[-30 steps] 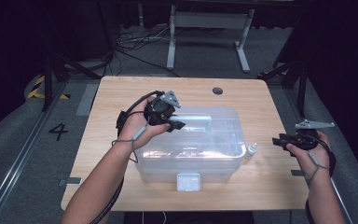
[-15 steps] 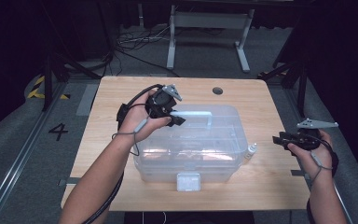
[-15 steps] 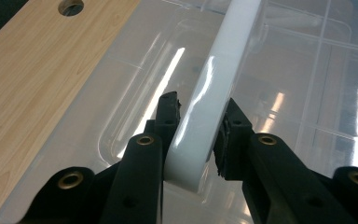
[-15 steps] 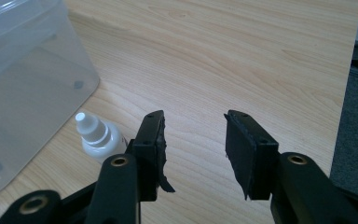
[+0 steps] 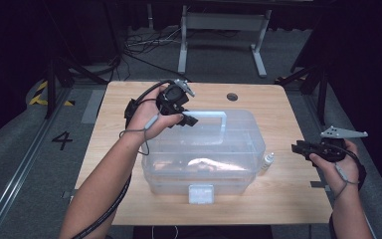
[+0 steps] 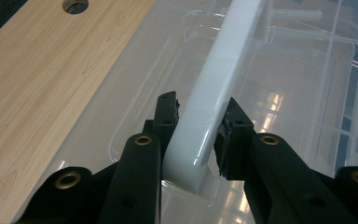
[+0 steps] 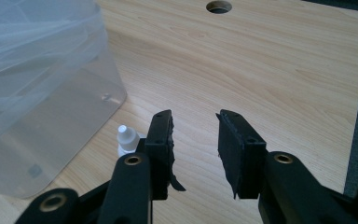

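Centre of the high view: a clear plastic storage box (image 5: pixel 204 152) sits on the wooden table (image 5: pixel 278 199), lid on, white latch at its near edge. Left gripper (image 5: pixel 186 119) sits at the upper left of the lid, at one end of the white handle (image 5: pixel 219 119); from above the jaw contact is hard to read. Left gripper view settles it: both black pads (image 6: pixel 168 112) are clamped on the handle (image 6: pixel 214 93), near its bend, with the handle running up the frame over the transparent lid. Right gripper (image 5: pixel 298 148) is at the right edge of the high view, held off the table's side, apart from the box. Right gripper view: jaws parted with nothing between them, bare tabletop (image 7: pixel 284 84) beyond; they have just been closing. That view also shows a small white-capped bottle (image 7: pixel 127 139) just beside the box's corner (image 7: pixel 51 93), lower left of frame; in the high view it is a small pale shape (image 5: pixel 267 162) against the box's right end.
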The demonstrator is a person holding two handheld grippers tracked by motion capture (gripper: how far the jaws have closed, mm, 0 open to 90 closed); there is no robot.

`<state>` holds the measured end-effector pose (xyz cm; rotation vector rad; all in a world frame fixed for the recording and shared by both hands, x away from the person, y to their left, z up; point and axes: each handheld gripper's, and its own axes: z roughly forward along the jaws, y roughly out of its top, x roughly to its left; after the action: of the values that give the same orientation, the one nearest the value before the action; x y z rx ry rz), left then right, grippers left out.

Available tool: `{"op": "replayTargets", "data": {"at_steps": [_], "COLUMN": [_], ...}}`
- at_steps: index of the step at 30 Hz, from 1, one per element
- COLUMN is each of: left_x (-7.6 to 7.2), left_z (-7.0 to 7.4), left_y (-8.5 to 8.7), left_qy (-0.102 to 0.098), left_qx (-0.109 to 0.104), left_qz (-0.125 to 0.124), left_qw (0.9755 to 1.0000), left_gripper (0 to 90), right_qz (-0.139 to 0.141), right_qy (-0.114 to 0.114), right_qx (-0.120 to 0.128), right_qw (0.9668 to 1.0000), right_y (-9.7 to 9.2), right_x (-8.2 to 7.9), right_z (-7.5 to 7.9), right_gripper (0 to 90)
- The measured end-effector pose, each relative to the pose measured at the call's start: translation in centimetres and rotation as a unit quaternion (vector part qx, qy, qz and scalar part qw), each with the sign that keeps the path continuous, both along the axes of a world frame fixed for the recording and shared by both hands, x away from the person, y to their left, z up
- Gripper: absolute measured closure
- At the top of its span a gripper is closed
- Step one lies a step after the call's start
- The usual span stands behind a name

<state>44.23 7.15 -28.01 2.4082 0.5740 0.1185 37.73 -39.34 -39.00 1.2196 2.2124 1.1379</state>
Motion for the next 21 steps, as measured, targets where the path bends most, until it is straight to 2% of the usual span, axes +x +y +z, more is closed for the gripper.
{"op": "replayTargets", "data": {"at_steps": [3,14,21], "left_x": [0.5,2.2,3.0], "left_z": [0.3,1.0,1.4], "left_y": [-0.1,-0.1,-0.3], "left_qy": [0.002,0.016,0.021], "left_qx": [0.004,0.008,0.022], "left_qz": [0.003,0.009,0.009], "left_qw": [1.0000,0.9998,0.9995], "left_gripper": [72.7,72.4,72.5], "right_qz": [0.015,0.059,0.090], "right_qy": [-0.005,-0.022,-0.033], "right_qx": [-0.001,0.006,0.003], "right_qw": [0.9999,0.9980,0.9954], "right_y": [0.6,2.5,3.8], "right_x": [-0.7,-2.3,-3.2], "right_z": [0.6,2.3,3.0], "right_gripper": [74.7,84.5,87.9]}}
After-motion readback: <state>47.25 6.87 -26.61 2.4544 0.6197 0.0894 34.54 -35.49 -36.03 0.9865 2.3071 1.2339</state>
